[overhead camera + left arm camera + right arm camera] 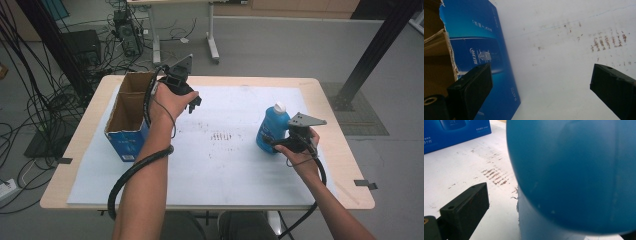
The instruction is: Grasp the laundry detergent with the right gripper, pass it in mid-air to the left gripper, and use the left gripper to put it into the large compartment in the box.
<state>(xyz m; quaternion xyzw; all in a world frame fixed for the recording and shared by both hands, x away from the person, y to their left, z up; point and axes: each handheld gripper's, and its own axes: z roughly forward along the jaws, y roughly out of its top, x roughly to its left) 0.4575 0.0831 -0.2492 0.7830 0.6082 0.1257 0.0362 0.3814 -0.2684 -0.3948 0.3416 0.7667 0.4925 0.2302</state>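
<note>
1. While our right gripper [287, 142] sits against the blue bottle [271, 131], which stands upright on the white sheet [230, 165] toward the desk's [330, 107] right side, we judge a tip-over the main risk: a push low on its rounded side could topple it
2. Its fingers stand spread about the bottle; in the right gripper view one finger [465, 207] is clear of the blue wall, so a squeeze off-centre could let it slip out
3. Our left gripper [194, 102] hangs beside the open cardboard box [127, 117], fingers wide apart and empty; swinging it could knock the box
4. Both forearms reach forward, the left farther, the right hand tilted inward
</note>
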